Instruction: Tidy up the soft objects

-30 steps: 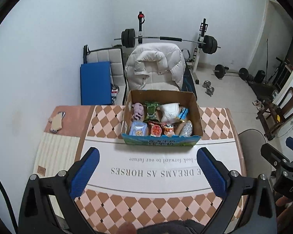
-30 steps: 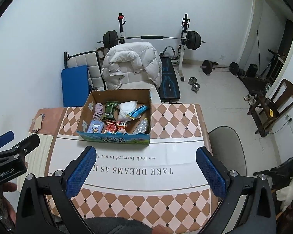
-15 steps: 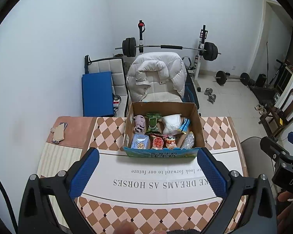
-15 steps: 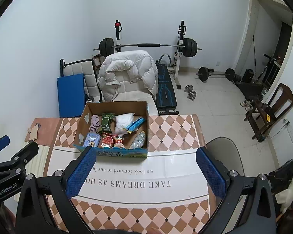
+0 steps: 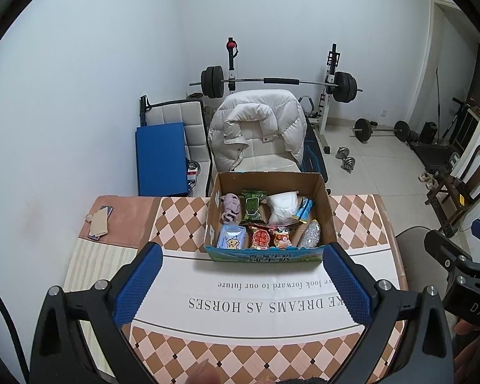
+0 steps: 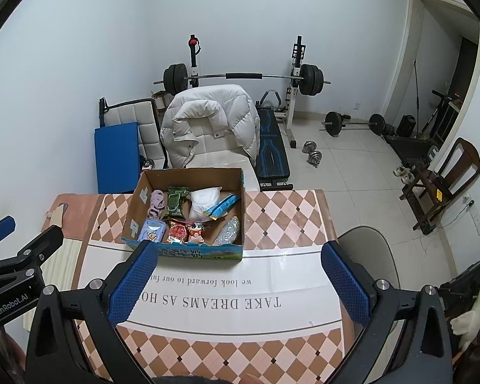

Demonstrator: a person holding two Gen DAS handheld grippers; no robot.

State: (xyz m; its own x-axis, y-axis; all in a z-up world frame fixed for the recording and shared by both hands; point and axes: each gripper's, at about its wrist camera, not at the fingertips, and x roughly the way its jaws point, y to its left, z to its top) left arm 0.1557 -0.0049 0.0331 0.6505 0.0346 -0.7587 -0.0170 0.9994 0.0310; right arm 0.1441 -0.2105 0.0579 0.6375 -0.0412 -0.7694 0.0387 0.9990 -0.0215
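An open cardboard box (image 5: 326, 211) (image 6: 134, 208) stands at the far side of the checkered table (image 5: 182, 217) (image 6: 284, 214). It holds several soft packs: a purple cloth (image 5: 230, 206), a green pack (image 5: 252, 204), a white bag (image 5: 283, 206), a light blue tissue pack (image 5: 232, 238), red snack packs (image 5: 260, 236) and a silvery pack (image 5: 310, 233). My left gripper (image 5: 240, 288) is open and empty, held above the table's near side. My right gripper (image 6: 240, 284) is open and empty, beside it on the right.
A phone and card pieces (image 5: 99, 220) lie at the table's far left. A chair with a white jacket (image 5: 259, 131) stands behind the table. A grey chair (image 6: 368, 249) is at the table's right. Barbell rack (image 5: 278, 80) and dumbbells fill the room behind.
Both grippers have drawn back and risen a little, so the box and table sit lower and farther in both views. Both stay open and empty.
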